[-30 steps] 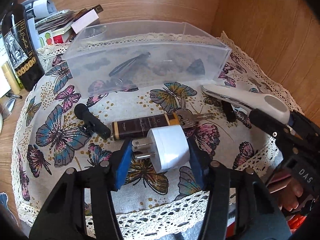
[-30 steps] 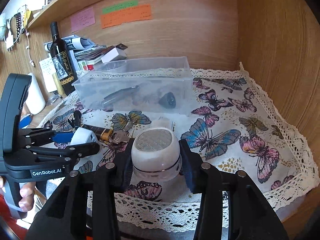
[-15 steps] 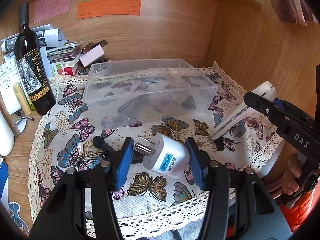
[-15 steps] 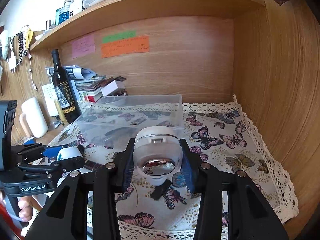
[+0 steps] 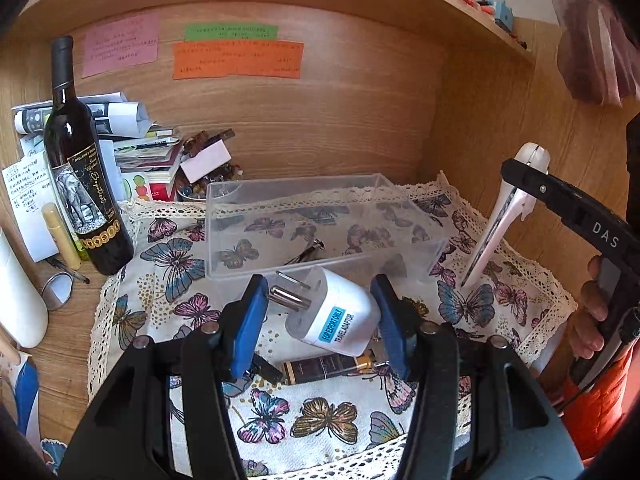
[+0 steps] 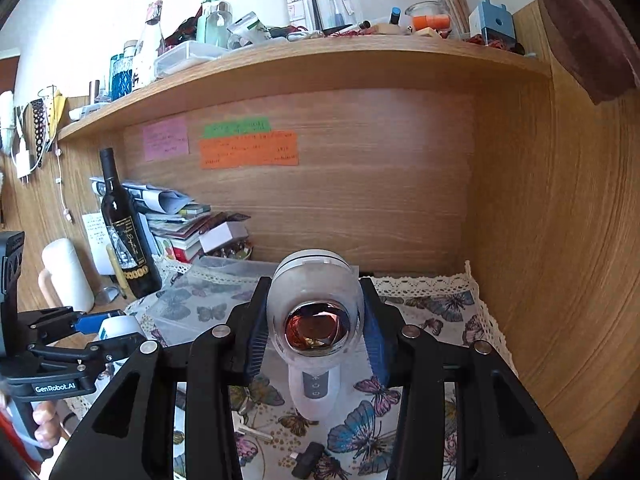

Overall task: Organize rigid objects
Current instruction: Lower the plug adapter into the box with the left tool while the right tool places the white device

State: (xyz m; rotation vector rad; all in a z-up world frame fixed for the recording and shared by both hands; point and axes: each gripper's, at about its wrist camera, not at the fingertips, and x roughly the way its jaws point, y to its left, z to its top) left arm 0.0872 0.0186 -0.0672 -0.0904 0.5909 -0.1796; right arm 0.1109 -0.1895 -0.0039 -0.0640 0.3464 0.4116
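1. The left gripper (image 5: pixel 320 312) is hanging above the table, its blue pads (image 5: pixel 249 320) pinching an object between them.
2. The right gripper (image 6: pixel 314 332) is hanging raised at similar height, jaws clamping an object on both sides.
3. Bare fingers (image 5: pixel 592 312) are wrapping the right gripper's handle.

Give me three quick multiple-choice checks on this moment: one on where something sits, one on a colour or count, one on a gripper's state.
1. Where is the wine bottle relative to the clear plastic bin?
A. Inside it
B. To its left, on the wooden desk
C. To its right

2. How many coloured notes are stuck on the back panel?
A. One
B. Three
C. Five

3. What is the left gripper doing?
A. Shut on the white travel adaptor
B. Open and empty
C. Shut on the keys

Answers: 1 B, it stands outside the bin's left wall. 2 B, pink, green and orange. 3 A, the adaptor hangs above the cloth between the blue pads.
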